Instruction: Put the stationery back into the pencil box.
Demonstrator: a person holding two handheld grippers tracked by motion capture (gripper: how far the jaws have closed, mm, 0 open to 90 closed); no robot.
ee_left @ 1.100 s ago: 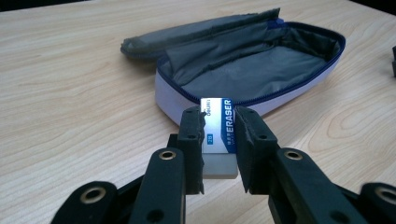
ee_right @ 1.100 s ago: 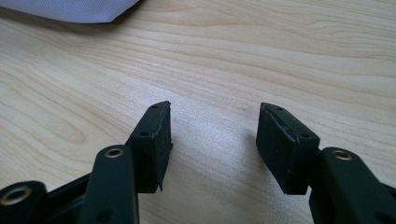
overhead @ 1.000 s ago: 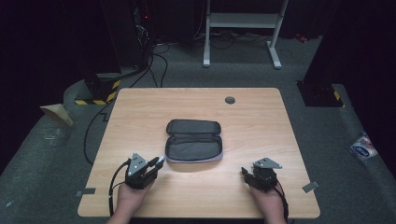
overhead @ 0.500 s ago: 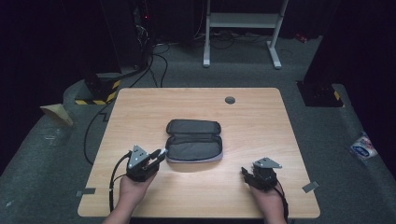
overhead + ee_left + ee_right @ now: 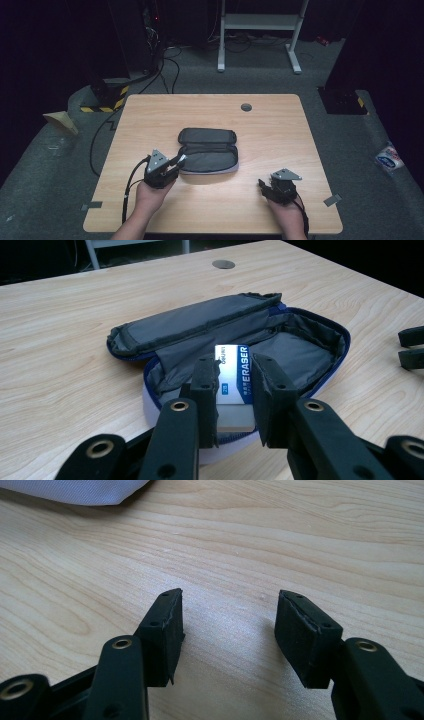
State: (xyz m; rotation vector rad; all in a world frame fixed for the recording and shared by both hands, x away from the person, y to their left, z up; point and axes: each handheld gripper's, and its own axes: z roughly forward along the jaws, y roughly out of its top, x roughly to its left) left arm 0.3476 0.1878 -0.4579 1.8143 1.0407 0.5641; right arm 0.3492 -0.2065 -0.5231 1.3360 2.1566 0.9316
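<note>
An eraser (image 5: pixel 234 385) in a white and blue sleeve is pinched between the two black jaws of the left gripper (image 5: pixel 235 390), the pads being pressed against its long sides so that the printed face is left exposed toward the camera and the bare end points back toward the hand. It is held just above the near edge of an open pencil case (image 5: pixel 280 347), whose grey lining is laid bare because the lid flap has been folded back flat onto the table (image 5: pixel 75 340); a wide, unobstructed mouth is thereby offered to whatever is lowered in. In the high view the left gripper (image 5: pixel 176 162) is seen at the case's (image 5: pixel 207 152) left end, angled inward over its rim, an approach judged suited to setting the eraser down lengthwise in the tray. The case is placed centrally on the table (image 5: pixel 280 130), within easy reach of both hands. The right gripper (image 5: pixel 264 187) is held near the front right of the table, well apart from the case, with its jaws spread and nothing between them, as the right gripper view confirms by the bare wood visible in the gap (image 5: pixel 227 630); it is judged to be kept in reserve, perhaps for steadying or closing the case once the eraser has been deposited.
</note>
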